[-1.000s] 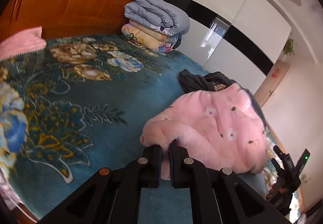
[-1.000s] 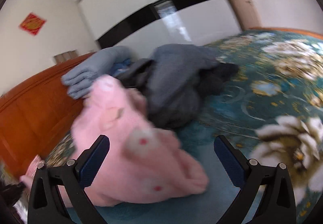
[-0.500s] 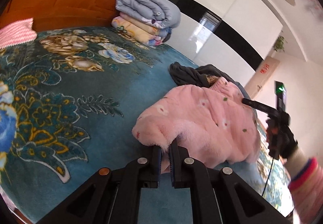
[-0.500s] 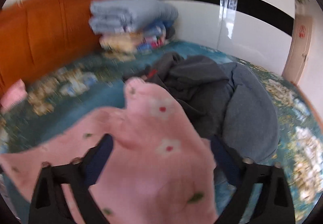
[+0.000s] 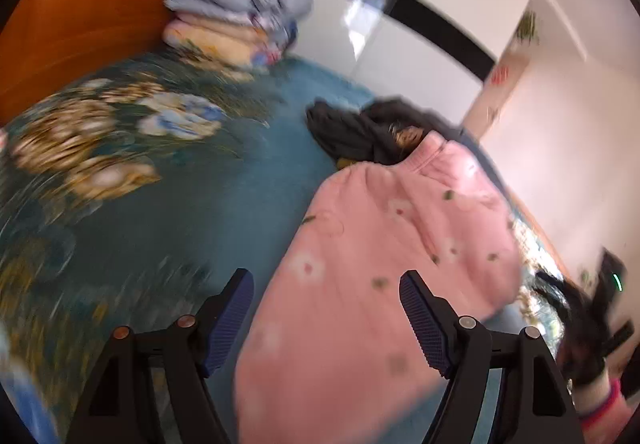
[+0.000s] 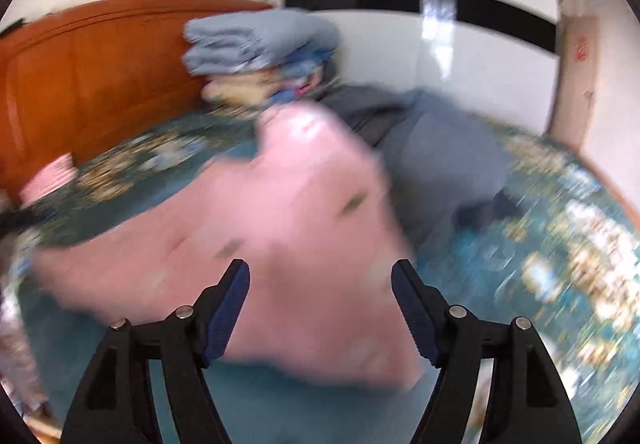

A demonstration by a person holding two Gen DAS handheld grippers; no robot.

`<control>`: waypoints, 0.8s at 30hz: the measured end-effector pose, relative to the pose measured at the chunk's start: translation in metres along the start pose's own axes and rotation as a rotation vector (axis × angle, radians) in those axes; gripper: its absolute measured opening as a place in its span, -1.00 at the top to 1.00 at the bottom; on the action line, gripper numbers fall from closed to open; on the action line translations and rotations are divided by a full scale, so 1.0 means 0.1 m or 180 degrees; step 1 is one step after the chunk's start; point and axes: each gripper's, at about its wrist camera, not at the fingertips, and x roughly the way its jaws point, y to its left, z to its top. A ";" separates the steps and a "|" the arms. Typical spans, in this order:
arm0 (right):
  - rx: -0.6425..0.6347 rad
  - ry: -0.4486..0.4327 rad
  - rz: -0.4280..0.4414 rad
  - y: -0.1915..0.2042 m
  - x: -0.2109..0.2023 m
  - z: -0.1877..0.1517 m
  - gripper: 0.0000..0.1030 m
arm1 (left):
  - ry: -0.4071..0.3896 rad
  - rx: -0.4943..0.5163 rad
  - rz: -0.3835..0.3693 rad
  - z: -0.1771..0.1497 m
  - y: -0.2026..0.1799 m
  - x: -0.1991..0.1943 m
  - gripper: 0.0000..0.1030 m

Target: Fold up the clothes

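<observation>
Pink fleece, thick and fluffy, makes up the garment [image 5: 384, 268] that lies spread on the bed, in front of both grippers. It has small flower prints and a ribbed collar at its far end, next to a heap of dark grey clothes [image 5: 360, 128]. I judge it to be light and very soft, with no stiffness at all, so it will sag and stretch when lifted from one point only. The pile should give good friction to the ribbed pads, and slipping seems unlikely. The best places to take hold are probably the two near corners of the hem, or a sleeve end, one for each gripper.

The left gripper [image 5: 326, 318] has just been opening; its jaws stand wide and the pink cloth shows between them but the pads do not press on it. The right gripper [image 6: 320, 308] has just been closing a little, yet it also stands wide and grips nothing.

The bedcover [image 5: 132, 180] is a smooth teal plush with gold and blue flowers. Folded quilts [image 5: 236, 20] are stacked against the wooden headboard [image 5: 80, 16]. Both views are blurred.
</observation>
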 end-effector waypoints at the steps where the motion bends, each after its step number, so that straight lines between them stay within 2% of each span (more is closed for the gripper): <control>1: -0.0007 0.0102 0.0090 0.09 0.04 -0.11 -0.49 | 0.0110 -0.0059 -0.0066 0.13 0.01 0.22 -0.53; 3: -0.0041 0.0324 0.0231 0.25 0.17 -0.30 -0.49 | 0.0308 -0.0142 -0.0046 0.31 0.03 0.61 -0.53; 6: -0.0061 0.0539 0.0217 0.42 0.42 -0.44 -0.49 | 0.0592 -0.0215 0.0258 0.47 0.04 1.22 -0.53; 9: 0.0042 0.0624 0.0107 0.45 0.67 -0.38 -0.49 | 0.0792 -0.0478 0.0189 0.45 0.06 1.60 -0.53; 11: 0.0032 0.0626 0.0019 0.48 0.80 -0.32 -0.49 | 0.0832 -0.0604 0.0161 0.41 0.05 1.69 -0.49; 13: 0.0038 0.0632 -0.0052 0.50 0.91 -0.26 -0.48 | 0.0799 -0.0595 0.0149 0.38 -0.01 1.67 -0.45; 14: 0.0078 0.0647 -0.0045 0.49 0.94 -0.26 -0.40 | 0.0782 -0.0590 0.0143 0.37 -0.04 1.66 -0.12; 15: 0.0118 0.0662 -0.0039 0.48 0.97 -0.25 -0.31 | 0.0769 -0.0588 0.0160 0.37 -0.08 1.64 0.43; 16: 0.0175 0.0666 -0.0016 0.46 0.98 -0.24 -0.14 | 0.0756 -0.0579 0.0189 0.37 -0.12 1.60 0.68; 18: 0.0355 0.0635 0.0088 0.36 0.93 -0.22 0.16 | 0.0672 -0.0529 0.0161 0.37 -0.20 1.50 0.77; 19: 0.0443 0.0614 0.0142 0.30 0.89 -0.21 0.39 | 0.0605 -0.0519 0.0105 0.38 -0.25 1.42 0.77; 20: 0.0526 0.0585 0.0200 0.24 0.83 -0.18 0.53 | 0.0519 -0.0529 0.0011 0.38 -0.31 1.30 0.78; 22: 0.0597 0.0447 0.0227 0.11 0.62 -0.12 0.61 | 0.0286 -0.0549 -0.0241 0.39 -0.42 0.99 0.79; 24: 0.0553 0.0239 0.0115 -0.04 0.32 -0.03 0.66 | -0.0046 -0.0514 -0.0503 0.40 -0.52 0.57 0.79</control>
